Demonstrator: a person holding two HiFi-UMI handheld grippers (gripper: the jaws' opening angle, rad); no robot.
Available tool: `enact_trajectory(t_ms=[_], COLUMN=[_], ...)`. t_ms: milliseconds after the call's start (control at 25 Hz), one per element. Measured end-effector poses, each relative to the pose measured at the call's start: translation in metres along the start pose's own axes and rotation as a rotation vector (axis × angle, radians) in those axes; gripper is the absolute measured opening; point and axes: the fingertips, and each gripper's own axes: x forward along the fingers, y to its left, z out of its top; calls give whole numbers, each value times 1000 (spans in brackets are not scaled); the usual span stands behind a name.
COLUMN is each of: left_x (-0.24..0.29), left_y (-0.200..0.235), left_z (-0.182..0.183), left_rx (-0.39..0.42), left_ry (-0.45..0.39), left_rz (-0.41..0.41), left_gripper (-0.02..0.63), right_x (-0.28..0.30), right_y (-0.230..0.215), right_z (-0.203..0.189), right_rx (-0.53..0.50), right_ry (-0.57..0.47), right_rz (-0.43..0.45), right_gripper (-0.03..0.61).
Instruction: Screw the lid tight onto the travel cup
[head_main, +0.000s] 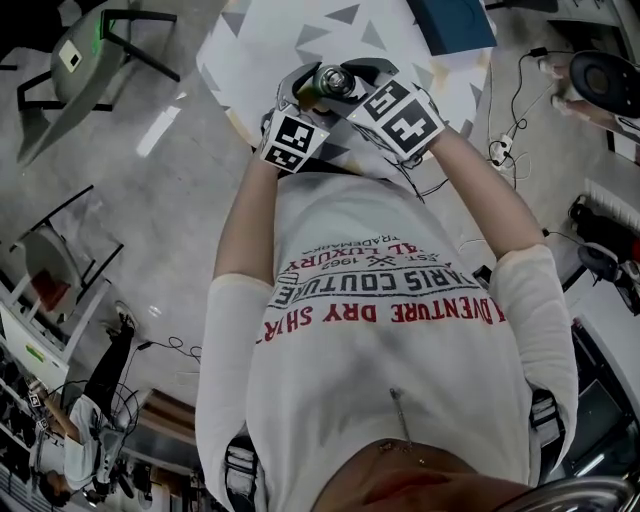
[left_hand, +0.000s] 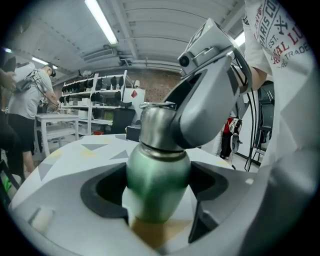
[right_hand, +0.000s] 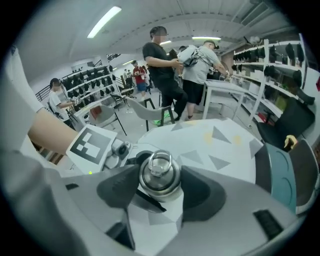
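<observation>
The travel cup has a green metal body (left_hand: 157, 182) and a steel lid (left_hand: 156, 125) with a small ring on top (right_hand: 159, 162). My left gripper (left_hand: 159, 200) is shut on the green body, pads pressed to both sides. From above, my right gripper (right_hand: 159, 182) is shut on the lid (right_hand: 159, 175), its grey jaws wrapping the lid in the left gripper view. In the head view both grippers meet over the near edge of the white triangle-patterned table (head_main: 290, 30): left gripper (head_main: 300, 100), right gripper (head_main: 365, 85), lid (head_main: 331, 80) between them. The cup's base is hidden.
A teal box (head_main: 450, 22) lies at the table's far right, also visible in the right gripper view (right_hand: 280, 175). A chair (head_main: 90, 40) stands on the floor to the left. Several people (right_hand: 165, 70) and shelving stand beyond the table.
</observation>
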Motion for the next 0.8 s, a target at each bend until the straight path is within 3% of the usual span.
enact_trajectory(t_ms=[280, 520, 800], left_x=[0, -1, 0], left_y=[0, 0, 0], left_z=[0, 2, 2], left_rx=[-2, -1, -4], left_ry=[13, 20, 19], left_rz=[-1, -4, -2], left_gripper=[379, 379, 379], right_x=[-19, -27, -20], right_y=[4, 9, 7], right_z=[-3, -5, -4], right_rx=[-331, -666, -731], right_ry=[18, 106, 168], right_rz=[121, 256, 345], right_gripper=[285, 285, 284])
